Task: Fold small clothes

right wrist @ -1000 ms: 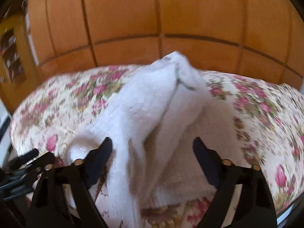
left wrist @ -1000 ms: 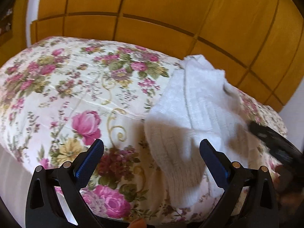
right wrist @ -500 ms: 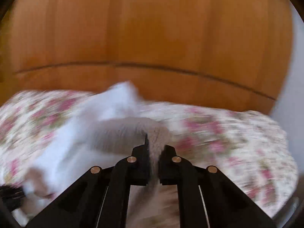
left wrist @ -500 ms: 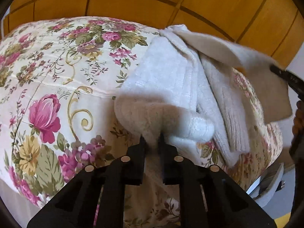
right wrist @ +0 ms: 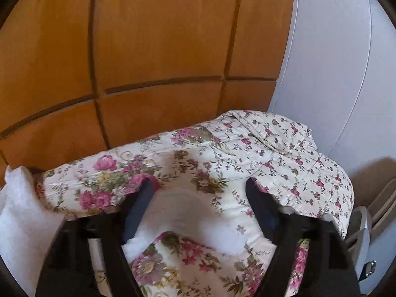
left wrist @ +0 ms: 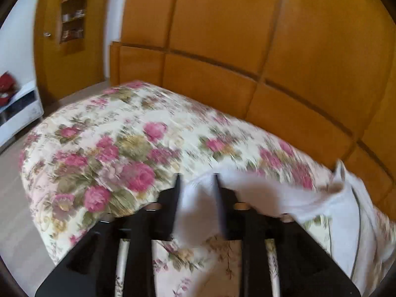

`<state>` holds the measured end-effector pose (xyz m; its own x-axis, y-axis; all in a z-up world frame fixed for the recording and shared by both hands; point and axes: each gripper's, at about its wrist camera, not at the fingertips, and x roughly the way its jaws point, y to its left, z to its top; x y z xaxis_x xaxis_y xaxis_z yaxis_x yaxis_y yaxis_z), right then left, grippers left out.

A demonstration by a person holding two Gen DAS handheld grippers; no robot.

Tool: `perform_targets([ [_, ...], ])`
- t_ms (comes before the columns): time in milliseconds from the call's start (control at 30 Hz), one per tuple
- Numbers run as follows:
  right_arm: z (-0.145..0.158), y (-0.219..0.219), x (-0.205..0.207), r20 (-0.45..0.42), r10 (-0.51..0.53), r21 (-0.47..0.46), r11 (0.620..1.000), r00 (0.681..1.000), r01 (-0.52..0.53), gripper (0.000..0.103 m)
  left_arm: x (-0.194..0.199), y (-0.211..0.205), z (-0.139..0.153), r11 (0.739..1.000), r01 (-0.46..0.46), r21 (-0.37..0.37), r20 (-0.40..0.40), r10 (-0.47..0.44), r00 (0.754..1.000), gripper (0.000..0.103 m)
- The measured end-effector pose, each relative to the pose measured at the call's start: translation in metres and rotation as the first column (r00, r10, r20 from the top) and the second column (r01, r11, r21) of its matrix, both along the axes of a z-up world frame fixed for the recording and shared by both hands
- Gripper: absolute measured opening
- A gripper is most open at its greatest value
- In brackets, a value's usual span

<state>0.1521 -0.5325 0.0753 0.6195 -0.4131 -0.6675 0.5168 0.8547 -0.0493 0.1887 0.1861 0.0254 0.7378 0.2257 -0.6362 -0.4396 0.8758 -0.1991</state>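
A white knitted garment stretches across the near edge of a flowered bedspread. In the blurred left wrist view, its end is bunched between the fingers of my left gripper. That gripper is shut on it, with the jaws a little apart around the thick cloth. The right wrist view shows my right gripper open wide just above the bedspread. A fold of the white garment lies flat below the gap, untouched by either finger. More of the garment shows at the left edge.
Orange wooden panels rise right behind the bed. A white low cabinet and bare floor lie to the left. Right of the bed are a white wall and a grey chair-like frame.
The right gripper, shut on the garment half a second ago, has opened and dropped it on the bed. The left gripper has swung left, still holding cloth, with its jaws slightly wider.
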Motion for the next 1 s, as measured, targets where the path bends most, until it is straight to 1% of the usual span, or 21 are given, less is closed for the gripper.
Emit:
perform_targets([
  [33,-0.001,0.011,-0.006,0.002,0.057,0.040,0.998,0.998,-0.057,0.075,-0.004,0.004,0.004,0.998,0.006,-0.057,0.038,-0.004,0.999,0.061],
  [100,-0.007,0.042,-0.022,0.007,0.211,0.176,0.962,0.977,-0.209,0.074,-0.013,-0.002,0.005,0.994,0.035,-0.102,0.063,-0.028,0.998,0.062],
  [167,-0.020,0.084,-0.043,0.030,0.377,0.350,0.863,0.926,-0.363,0.073,-0.019,-0.028,-0.004,0.981,0.137,-0.139,0.053,-0.131,0.990,0.062],
  [200,-0.026,0.100,-0.048,0.037,0.427,0.411,0.818,0.904,-0.403,0.071,-0.019,-0.041,-0.011,0.970,0.178,-0.163,0.049,-0.172,0.984,0.062],
  [233,-0.037,0.125,-0.058,0.062,0.493,0.509,0.732,0.868,-0.453,0.070,-0.020,-0.062,-0.021,0.941,0.262,-0.215,0.037,-0.260,0.965,0.062],
  [300,-0.055,0.159,-0.068,0.076,0.573,0.623,0.612,0.816,-0.488,0.068,-0.020,-0.095,-0.040,0.879,0.370,-0.300,0.013,-0.384,0.923,0.056],
  [367,-0.073,0.197,-0.077,0.096,0.628,0.717,0.495,0.773,-0.491,0.066,-0.023,-0.136,-0.061,0.787,0.471,-0.398,0.004,-0.512,0.859,0.052],
  [400,-0.079,0.215,-0.079,0.098,0.652,0.746,0.451,0.752,-0.489,0.064,-0.023,-0.153,-0.069,0.756,0.497,-0.426,-0.012,-0.554,0.833,0.051],
  [433,-0.088,0.231,-0.080,0.094,0.665,0.764,0.429,0.741,-0.482,0.063,-0.025,-0.174,-0.079,0.707,0.530,-0.468,-0.016,-0.606,0.795,0.051],
  [467,-0.093,0.240,-0.080,0.090,0.667,0.768,0.426,0.740,-0.478,0.062,-0.027,-0.190,-0.084,0.671,0.546,-0.501,-0.014,-0.637,0.771,0.051],
  [500,-0.095,0.248,-0.079,0.086,0.670,0.764,0.430,0.737,-0.480,0.056,-0.028,-0.203,-0.088,0.641,0.557,-0.528,-0.012,-0.661,0.750,0.051],
  [533,-0.097,0.255,-0.077,0.076,0.671,0.748,0.450,0.738,-0.487,0.035,-0.029,-0.218,-0.093,0.608,0.568,-0.554,-0.006,-0.686,0.728,0.051],
  [567,-0.097,0.257,-0.074,0.069,0.670,0.742,0.460,0.739,-0.487,0.024,-0.028,-0.229,-0.100,0.582,0.574,-0.576,-0.006,-0.705,0.709,0.051],
  [600,-0.093,0.258,-0.072,0.075,0.674,0.741,0.456,0.735,-0.494,0.012,-0.028,-0.239,-0.104,0.569,0.568,-0.594,-0.015,-0.714,0.700,0.049],
  [633,-0.088,0.257,-0.072,0.082,0.677,0.727,0.461,0.731,-0.509,0.008,-0.028,-0.249,-0.109,0.536,0.564,-0.628,-0.013,-0.732,0.682,0.039],
  [667,-0.077,0.256,-0.074,0.081,0.687,0.686,0.487,0.722,-0.540,0.007,-0.027,-0.261,-0.112,0.505,0.575,-0.644,-0.009,-0.757,0.654,0.033],
  [700,-0.069,0.253,-0.075,0.083,0.692,0.654,0.505,0.717,-0.563,0.007,-0.028,-0.270,-0.114,0.511,0.586,-0.629,-0.019,-0.763,0.646,0.018],
  [733,-0.058,0.249,-0.077,0.091,0.692,0.626,0.519,0.716,-0.582,0.006,-0.030,-0.279,-0.114,0.539,0.598,-0.593,-0.038,-0.761,0.648,0.010],
  [833,-0.012,0.223,-0.091,0.156,0.672,0.528,0.563,0.724,-0.636,0.006,-0.032,-0.278,-0.101,0.533,0.611,-0.586,-0.005,-0.756,0.655,0.007],
  [933,0.031,0.192,-0.107,0.224,0.625,0.450,0.614,0.748,-0.649,0.006,-0.037,-0.258,-0.065,0.519,0.658,-0.545,0.075,-0.752,0.655,0.005],
  [1000,0.056,0.173,-0.120,0.271,0.596,0.410,0.639,0.756,-0.651,0.005,-0.045,-0.242,-0.037,0.528,0.684,-0.503,0.123,-0.740,0.661,0.003],
])
